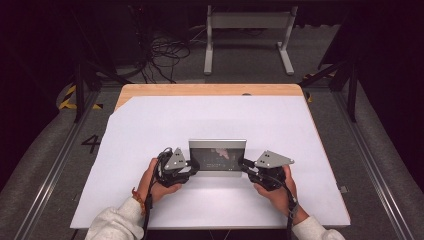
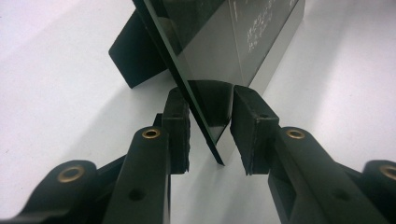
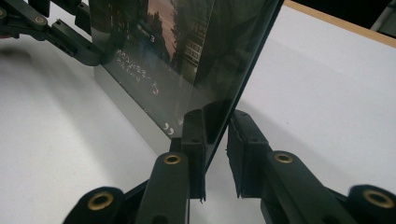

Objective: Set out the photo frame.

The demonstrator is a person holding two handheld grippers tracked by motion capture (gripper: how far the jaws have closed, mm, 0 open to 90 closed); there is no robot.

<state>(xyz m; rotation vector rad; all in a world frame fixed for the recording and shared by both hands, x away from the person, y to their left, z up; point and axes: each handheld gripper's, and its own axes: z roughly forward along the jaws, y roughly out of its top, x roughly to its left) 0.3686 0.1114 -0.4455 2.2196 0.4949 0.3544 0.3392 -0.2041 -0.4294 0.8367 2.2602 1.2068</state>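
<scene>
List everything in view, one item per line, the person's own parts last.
frame: one, silver edge, dark glossy picture, upright at the sheet's front middle, between both grippers
stand: one, black, behind the frame
sheet: one, white, covering the table
table: one, wood, far edge bare
bench: one, grey, on the floor beyond the table
cables: a tangle, black, floor
left gripper: black, jaws around the frame's edge
right gripper: black, likewise
sleeves: two, pale, bottom edge

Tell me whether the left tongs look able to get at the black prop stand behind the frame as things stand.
Probably not directly. The left tongs straddle the picture frame at its near edge, and the black prop stand sits behind the glass panel, which blocks a straight reach. They would likely have to let go and come round the back.
</scene>
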